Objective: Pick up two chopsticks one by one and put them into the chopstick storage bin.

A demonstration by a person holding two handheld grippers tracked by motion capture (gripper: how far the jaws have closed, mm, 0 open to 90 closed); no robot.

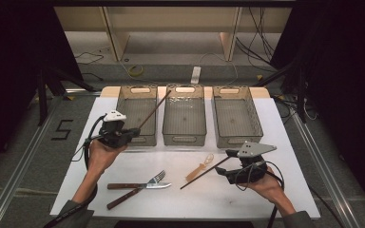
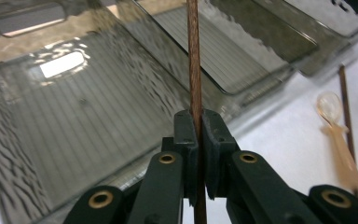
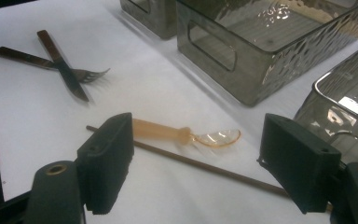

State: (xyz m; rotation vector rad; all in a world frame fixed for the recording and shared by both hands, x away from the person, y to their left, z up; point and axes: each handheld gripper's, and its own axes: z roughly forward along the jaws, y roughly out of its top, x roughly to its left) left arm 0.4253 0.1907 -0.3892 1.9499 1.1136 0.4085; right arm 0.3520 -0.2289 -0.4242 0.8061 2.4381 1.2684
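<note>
From above, my left gripper [image 1: 134, 131] holds a thin brown wooden chopstick [image 1: 155, 109] slanting over the left smoky plastic bin [image 1: 123, 102]. My right gripper [image 1: 228, 160] rests low on the white surface [image 1: 275, 123] by a second brown chopstick [image 1: 200, 177].

Along my left jaws, they are clamped together on the upright chopstick [image 2: 194, 70].

Along my right jaws, they stand wide apart, the lying chopstick [image 3: 200, 165] between them unpressed, a translucent orange plastic spoon [image 3: 186, 135] just beside it.
</note>
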